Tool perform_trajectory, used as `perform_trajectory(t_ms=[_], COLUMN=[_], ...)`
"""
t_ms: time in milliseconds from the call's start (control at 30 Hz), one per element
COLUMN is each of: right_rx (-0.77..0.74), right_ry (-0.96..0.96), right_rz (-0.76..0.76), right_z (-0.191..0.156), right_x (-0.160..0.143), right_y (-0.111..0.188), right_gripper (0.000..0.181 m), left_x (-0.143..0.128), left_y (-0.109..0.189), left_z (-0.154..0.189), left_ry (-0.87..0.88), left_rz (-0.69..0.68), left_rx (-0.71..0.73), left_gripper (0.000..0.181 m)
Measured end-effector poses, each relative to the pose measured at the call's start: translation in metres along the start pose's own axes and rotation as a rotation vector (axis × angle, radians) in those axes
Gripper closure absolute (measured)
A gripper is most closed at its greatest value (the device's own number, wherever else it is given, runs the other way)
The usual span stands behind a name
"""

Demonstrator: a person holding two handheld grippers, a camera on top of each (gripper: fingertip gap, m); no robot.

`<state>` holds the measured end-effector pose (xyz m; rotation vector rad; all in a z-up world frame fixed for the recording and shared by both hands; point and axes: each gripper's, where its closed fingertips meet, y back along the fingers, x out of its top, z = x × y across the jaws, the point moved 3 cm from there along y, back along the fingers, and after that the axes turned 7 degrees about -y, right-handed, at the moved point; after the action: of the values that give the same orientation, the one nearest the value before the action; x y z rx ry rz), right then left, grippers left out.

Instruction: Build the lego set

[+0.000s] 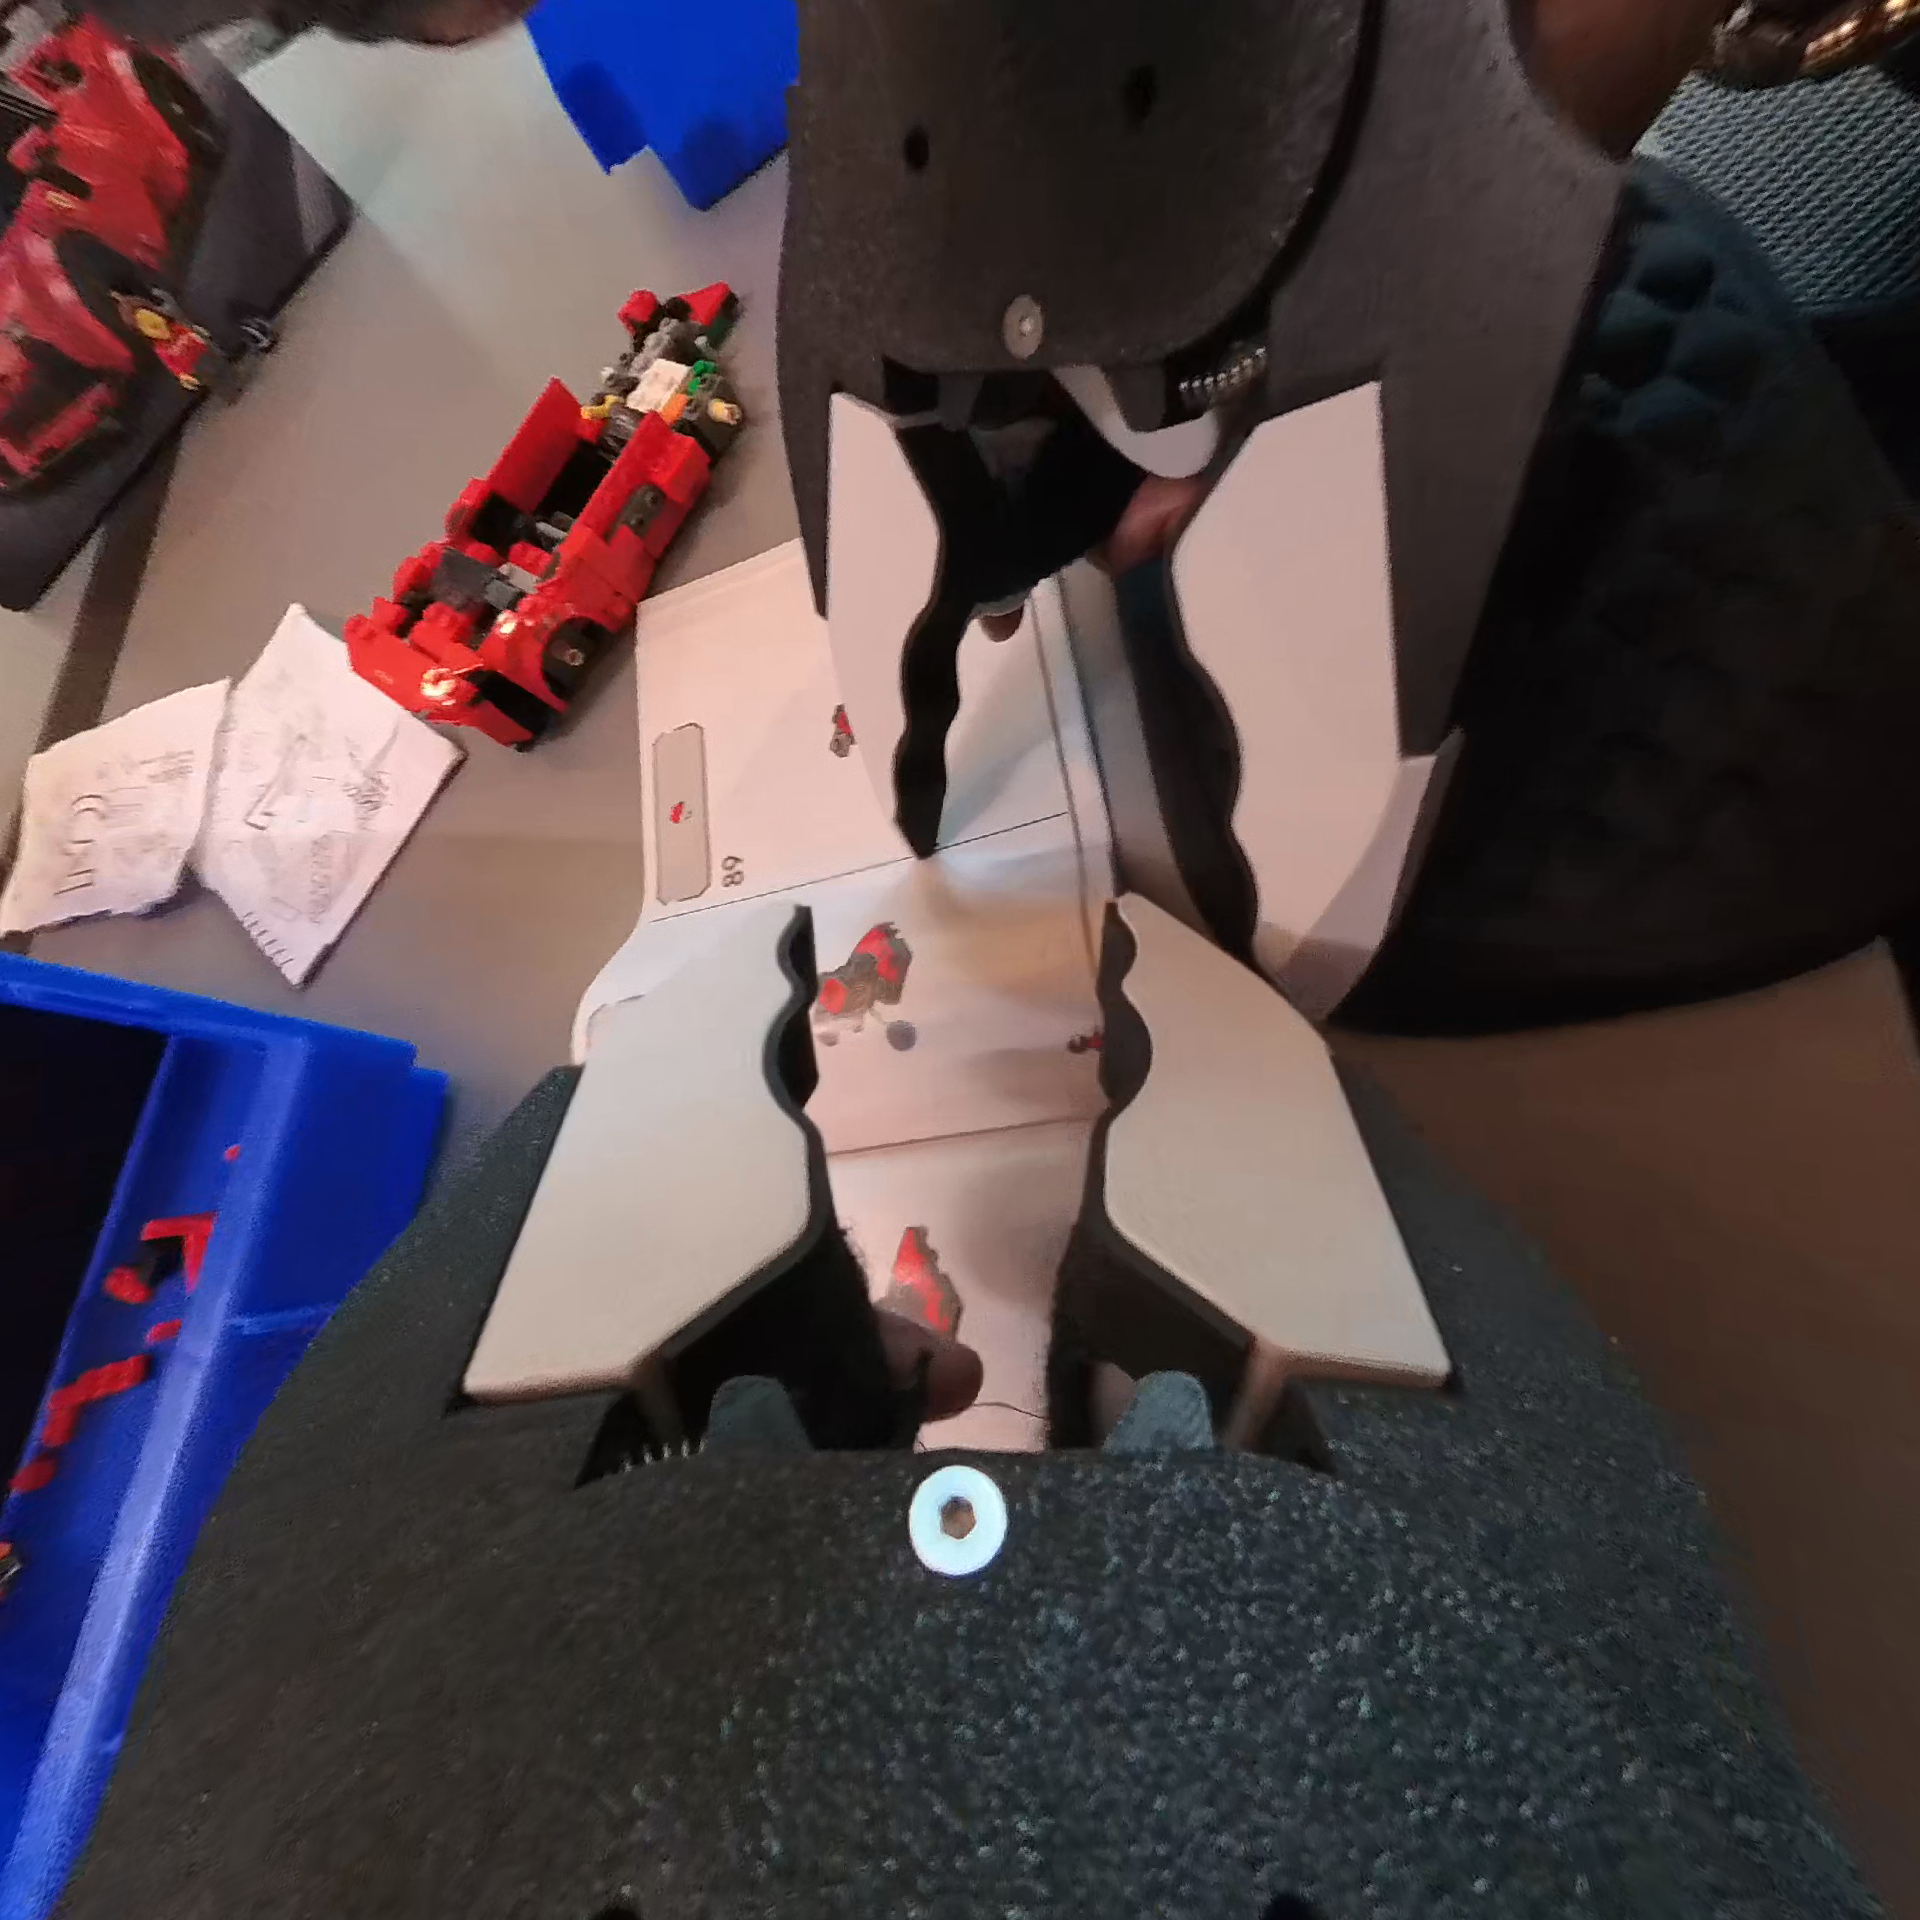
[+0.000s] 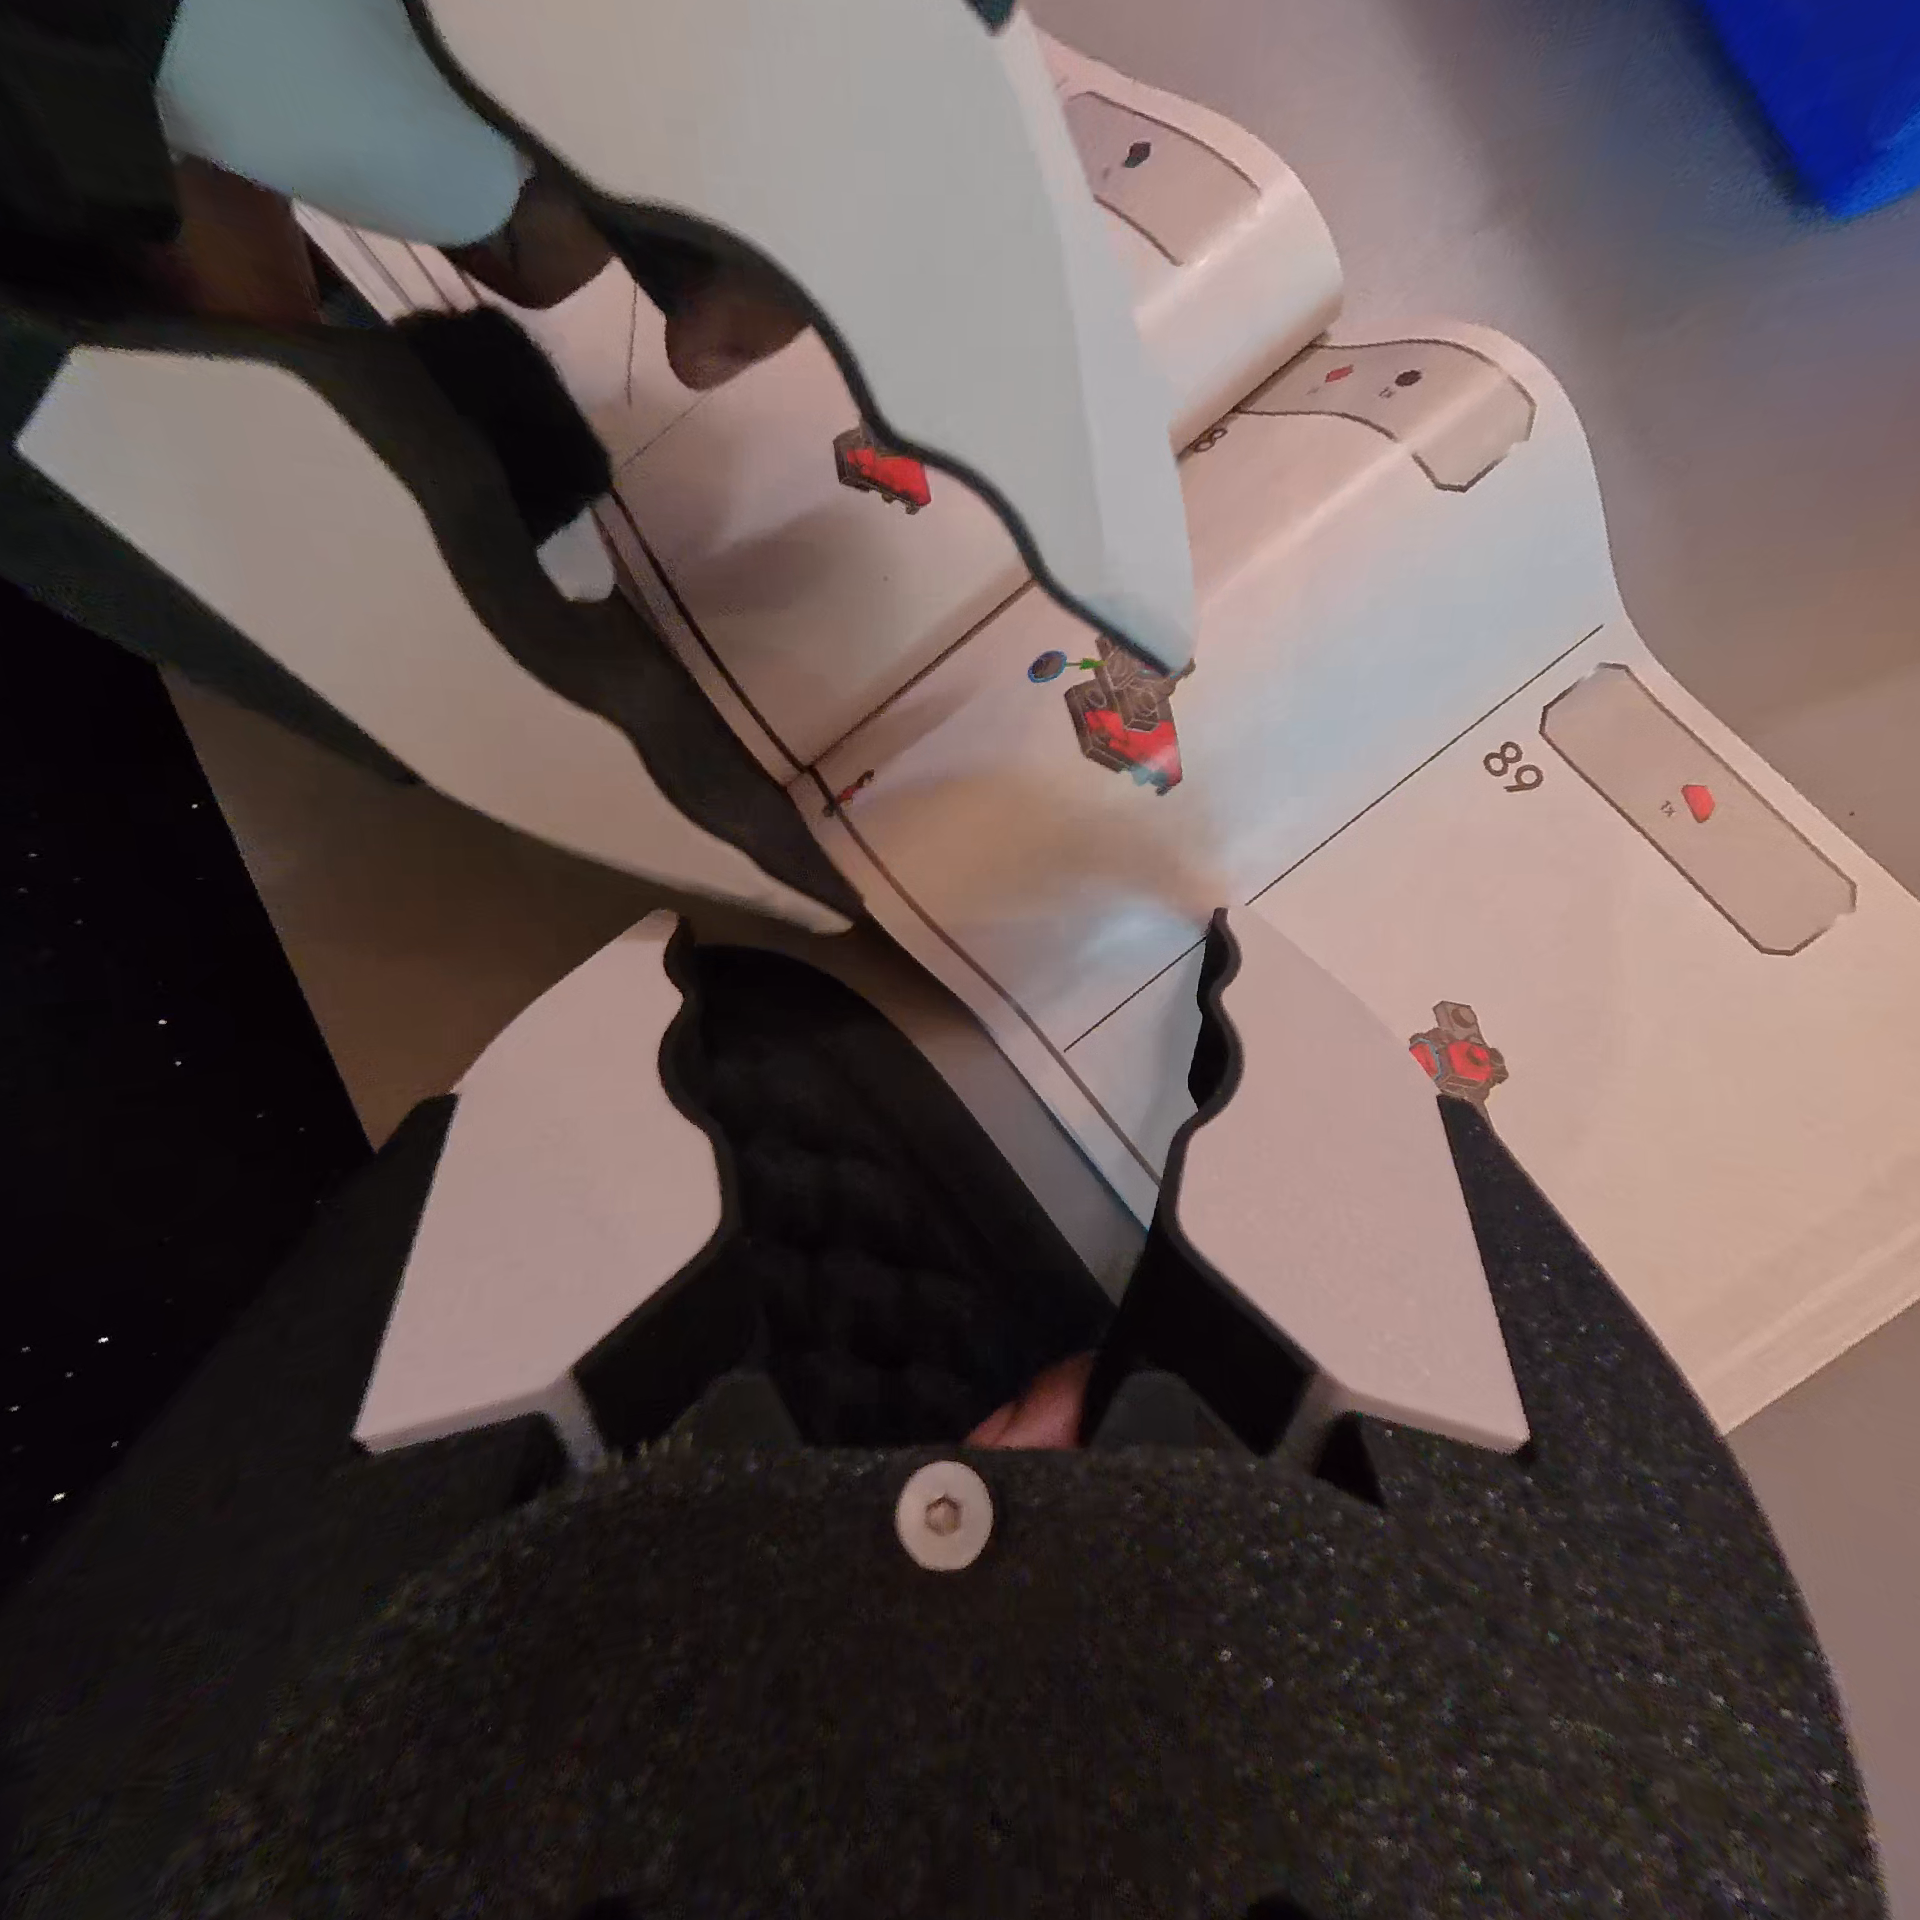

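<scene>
Grey tabletop (image 1: 488, 312) spreads under everything, with a dark fabric-covered lap or garment (image 1: 1683, 727) at its near edge. Largest on it is the open instruction booklet (image 2: 1455, 1143), white pages with small red-and-grey build drawings, its far pages curling up.

Beyond the booklet's left corner in the left wrist view lies the lego car (image 1: 540, 561), a partly built red body with black and grey inner parts and a cluster of mixed small pieces at its far end. Its long axis runs diagonally, from near-left to far-right, low nose toward the near-left. Just beside that nose lie two crumpled paper sheets (image 1: 229, 790).

At the near left sits a blue bin (image 1: 208, 1195) holding scattered small red pieces (image 1: 94, 1392). A second blue bin (image 1: 675, 94) stands at the far edge; its contents cannot be seen. A red-printed box (image 1: 83, 249) lies far left.

Both tools hover over the booklet, tips close together. The left gripper (image 1: 951, 935) has its fingers spread apart with nothing between them. The right gripper (image 2: 940, 935) is likewise parted and empty.
</scene>
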<state>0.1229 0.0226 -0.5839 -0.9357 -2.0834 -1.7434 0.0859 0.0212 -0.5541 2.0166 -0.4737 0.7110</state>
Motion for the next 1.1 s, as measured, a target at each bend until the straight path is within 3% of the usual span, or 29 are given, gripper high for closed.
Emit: perform_trajectory(t_ms=[167, 433, 567, 767, 1100], right_rx=[-0.006, 0.005, 0.021, -0.077, -0.114], right_ry=[0.006, 0.015, 0.067, 0.278, 0.390], right_rz=[-0.006, -0.006, 0.035, 0.202, 0.275], right_z=[-0.001, 0.000, 0.004, 0.022, 0.017], right_x=[0.000, 0.000, -0.002, -0.003, 0.000], right_y=[0.000, 0.001, 0.009, 0.036, 0.036], right_gripper=[0.087, 0.090, 0.106, 0.142, 0.141], left_x=[-0.002, -0.001, -0.002, -0.004, -0.004], left_y=[-0.005, -0.003, -0.002, -0.001, -0.001], left_z=[0.003, 0.002, 0.002, 0.001, 0.000], left_ry=[-0.061, -0.011, 0.012, 0.028, 0.034], left_rz=[-0.040, -0.020, -0.008, 0.002, 0.003], left_rx=[0.016, 0.001, -0.009, -0.009, -0.011], left_gripper=[0.126, 0.129, 0.130, 0.130, 0.131])
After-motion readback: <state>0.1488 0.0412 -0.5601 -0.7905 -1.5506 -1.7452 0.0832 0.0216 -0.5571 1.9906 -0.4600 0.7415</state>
